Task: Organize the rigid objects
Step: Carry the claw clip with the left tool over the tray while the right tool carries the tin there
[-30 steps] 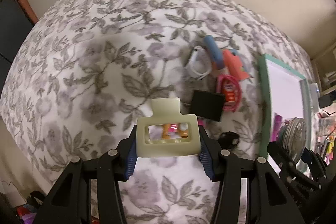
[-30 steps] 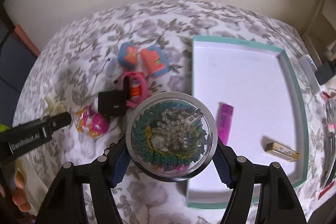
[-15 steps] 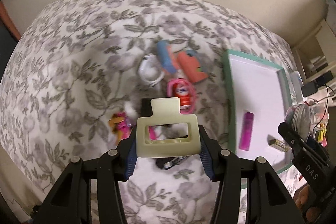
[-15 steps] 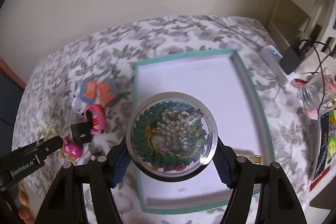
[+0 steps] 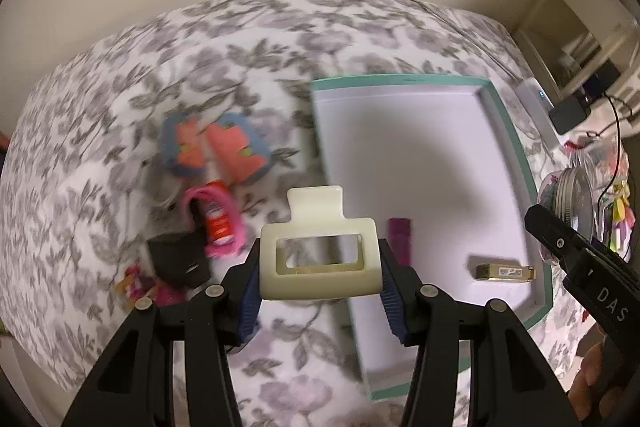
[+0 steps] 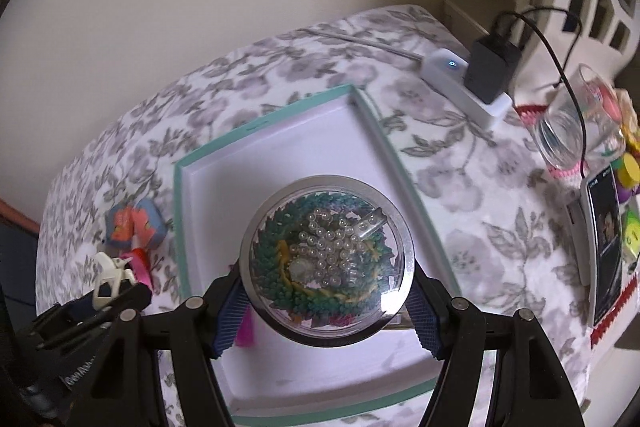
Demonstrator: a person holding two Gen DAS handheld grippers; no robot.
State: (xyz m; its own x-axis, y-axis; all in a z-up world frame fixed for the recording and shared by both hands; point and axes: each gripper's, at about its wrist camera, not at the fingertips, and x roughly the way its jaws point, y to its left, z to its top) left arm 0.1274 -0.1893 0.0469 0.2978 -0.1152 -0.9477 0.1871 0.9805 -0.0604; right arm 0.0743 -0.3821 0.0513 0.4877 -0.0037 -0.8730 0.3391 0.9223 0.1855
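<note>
The sorting looks partly done, judging by how things lie. The left gripper (image 5: pixel 320 267) is clamped on a cream hair clip (image 5: pixel 319 259), its blue pads pressing the clip's two short sides, and it hangs over the flowered bedspread (image 5: pixel 120 107) just short of the near left edge of the teal-rimmed tray (image 5: pixel 516 147). The right gripper (image 6: pixel 326 303) is closed on a round clear container of beads (image 6: pixel 326 259), gripped at its rim on both sides, and that container hangs above the tray's white floor. Two things already lie in the tray: a purple bar (image 5: pixel 400 239) just ahead and right of the left gripper, and a small gold box (image 5: pixel 505 271) farther right near the tray's near rim. Neither carried thing has been set down yet. Still on the bedspread, ahead and left of the left gripper, are the orange and blue foam pieces (image 5: pixel 216 147), a pink ring with a red tube (image 5: pixel 216 219), a black box (image 5: pixel 178 259) and a blurred pink and yellow toy (image 5: pixel 140 287). So by my reading two are placed, two are on the way, and roughly four wait outside.
</note>
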